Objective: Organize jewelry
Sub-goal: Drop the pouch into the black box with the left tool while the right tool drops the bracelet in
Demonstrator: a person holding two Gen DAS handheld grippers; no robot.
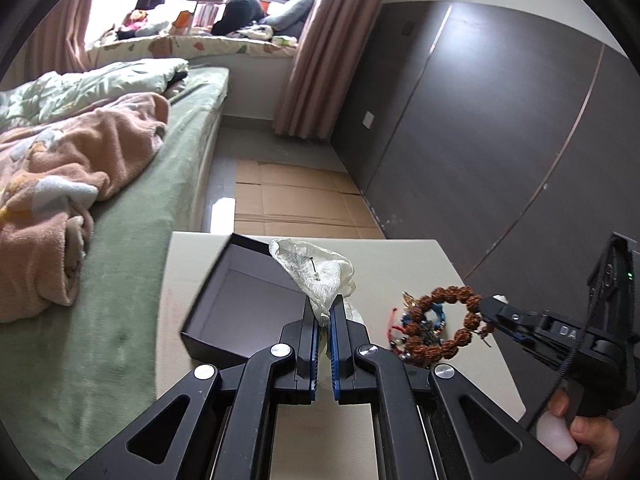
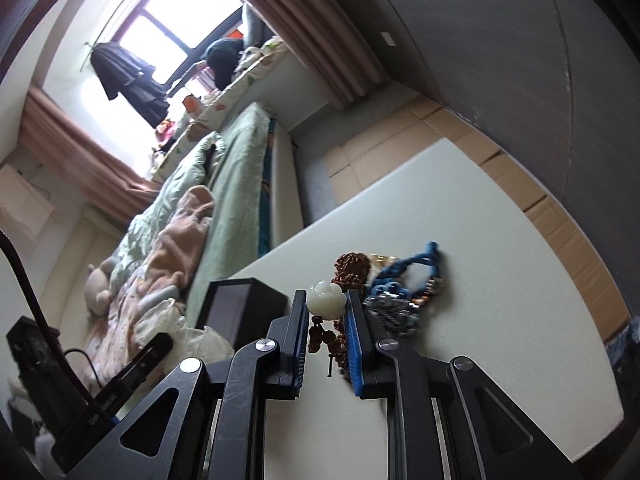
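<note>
My left gripper [image 1: 325,304] is shut on a crumpled white plastic bag [image 1: 316,268] and holds it over the right rim of an open black box [image 1: 240,300]. My right gripper [image 2: 327,300] is shut on a brown bead bracelet [image 1: 448,320] with a white flower bead [image 2: 326,298] and lifts it above the table [image 1: 400,256]. The right gripper [image 1: 490,306] also shows in the left wrist view. Under the bracelet lies a pile of jewelry [image 2: 400,296] with blue cord, red cord and metal beads. The black box [image 2: 240,304] shows left of the right gripper.
A bed [image 1: 120,240] with green sheet and pink blanket borders the table's left side. Flattened cardboard [image 1: 288,196] covers the floor beyond the table. A dark wardrobe wall [image 1: 480,140] stands to the right. The person's hand [image 1: 592,436] holds the right gripper handle.
</note>
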